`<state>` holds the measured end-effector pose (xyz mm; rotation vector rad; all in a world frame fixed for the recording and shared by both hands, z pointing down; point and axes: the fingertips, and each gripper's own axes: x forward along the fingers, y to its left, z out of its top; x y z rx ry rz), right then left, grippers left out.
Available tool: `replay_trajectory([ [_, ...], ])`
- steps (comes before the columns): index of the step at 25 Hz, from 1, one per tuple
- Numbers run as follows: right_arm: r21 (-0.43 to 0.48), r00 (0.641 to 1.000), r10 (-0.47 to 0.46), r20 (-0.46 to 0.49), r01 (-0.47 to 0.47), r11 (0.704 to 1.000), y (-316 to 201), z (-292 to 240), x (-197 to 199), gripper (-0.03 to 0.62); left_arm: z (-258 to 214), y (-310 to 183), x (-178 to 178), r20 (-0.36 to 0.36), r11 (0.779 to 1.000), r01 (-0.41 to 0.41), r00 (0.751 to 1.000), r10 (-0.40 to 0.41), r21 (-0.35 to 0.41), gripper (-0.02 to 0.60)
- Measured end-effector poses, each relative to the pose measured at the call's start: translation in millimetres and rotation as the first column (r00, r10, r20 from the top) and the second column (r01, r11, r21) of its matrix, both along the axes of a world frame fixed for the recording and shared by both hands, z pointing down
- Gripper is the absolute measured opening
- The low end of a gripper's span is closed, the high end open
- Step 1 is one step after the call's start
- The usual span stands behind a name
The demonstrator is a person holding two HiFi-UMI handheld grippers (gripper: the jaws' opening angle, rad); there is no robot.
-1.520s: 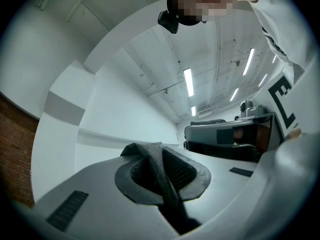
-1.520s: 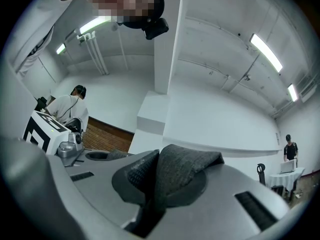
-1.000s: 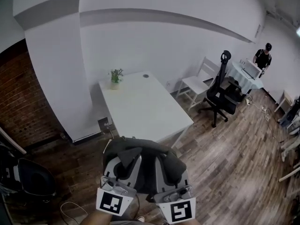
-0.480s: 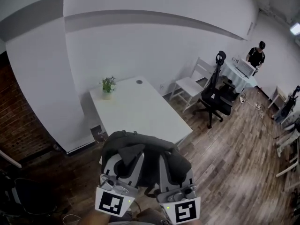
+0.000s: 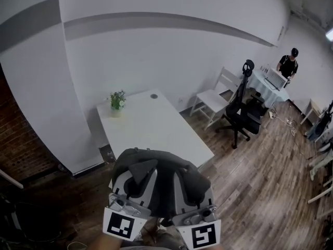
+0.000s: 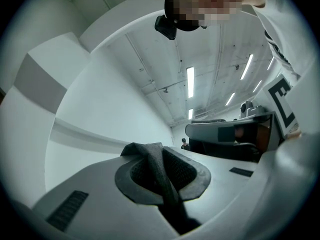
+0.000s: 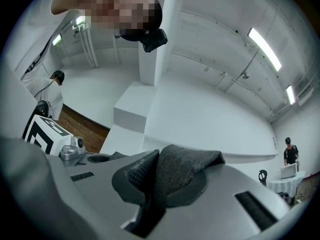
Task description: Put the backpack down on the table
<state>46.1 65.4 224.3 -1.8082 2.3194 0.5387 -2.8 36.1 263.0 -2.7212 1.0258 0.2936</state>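
A dark grey backpack (image 5: 162, 180) hangs in the air between my two grippers, just short of the near end of the white table (image 5: 156, 126). My left gripper (image 5: 140, 173) is shut on a fold of the backpack's dark fabric (image 6: 159, 170). My right gripper (image 5: 185, 178) is shut on another fold of the same fabric (image 7: 175, 174). Both point slightly upward, side by side. The bag's lower part is hidden behind the grippers.
A small potted plant (image 5: 116, 102) and a dark disc (image 5: 154, 96) sit at the table's far end by the white wall. A white chair (image 5: 214, 95) and a black office chair (image 5: 240, 107) stand to the right. A person (image 5: 287, 64) stands far right.
Both grippers and the backpack have moved forward toward the table together. The table's near end now lies closer under the bag. Both grips are unchanged.
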Motion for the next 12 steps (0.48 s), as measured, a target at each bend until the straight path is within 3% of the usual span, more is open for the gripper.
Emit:
replay_trajectory([
  [4, 0.043, 1.0, -0.025, -0.005, 0.025, 0.999, -19.9, -12.2, 14.1, 0.051, -8.4, -17.0, 13.4, 0.001, 1.0, 0.023, 1.0, -0.023, 0.014, 0.032],
  [12, 0.04, 0.997, -0.073, -0.005, 0.073, 0.997, -61.8, -13.4, 29.5, 0.051, -11.1, -55.4, 25.6, -0.011, 0.997, 0.071, 0.997, -0.071, 0.021, 0.032],
])
